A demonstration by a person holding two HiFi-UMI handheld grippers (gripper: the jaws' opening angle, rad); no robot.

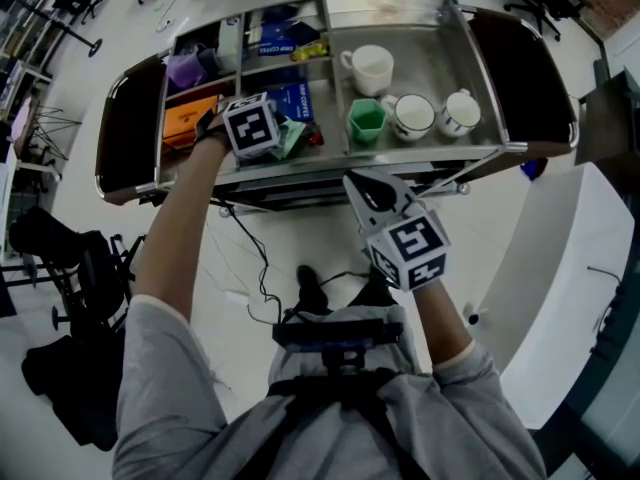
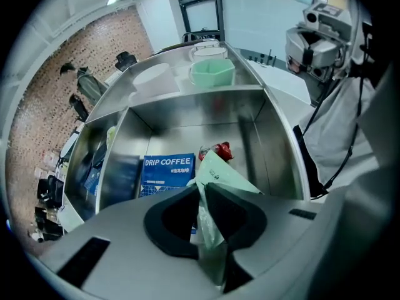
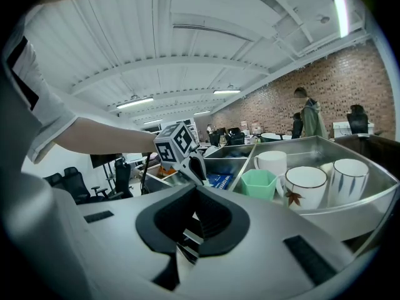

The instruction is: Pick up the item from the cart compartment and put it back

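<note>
My left gripper (image 1: 283, 134) reaches into the middle front compartment of the steel cart (image 1: 400, 154). In the left gripper view its jaws (image 2: 203, 195) are shut on a pale green plastic packet (image 2: 224, 177), pinched at its crumpled edge, with the rest sticking out over the compartment floor. Under it lie a blue "Drip Coffee" box (image 2: 166, 170) and a small red wrapped item (image 2: 217, 150). The green packet (image 1: 291, 140) shows just right of the marker cube in the head view. My right gripper (image 1: 354, 182) hangs in front of the cart, shut and empty (image 3: 190, 242).
The right-hand compartment holds a green cup (image 1: 366, 120) and three white mugs (image 1: 370, 68) (image 1: 412, 115) (image 1: 460, 113). Left compartments contain an orange pack (image 1: 190, 118) and a purple item (image 1: 185, 68). Cables run across the floor below the cart. People stand by the brick wall (image 3: 309, 120).
</note>
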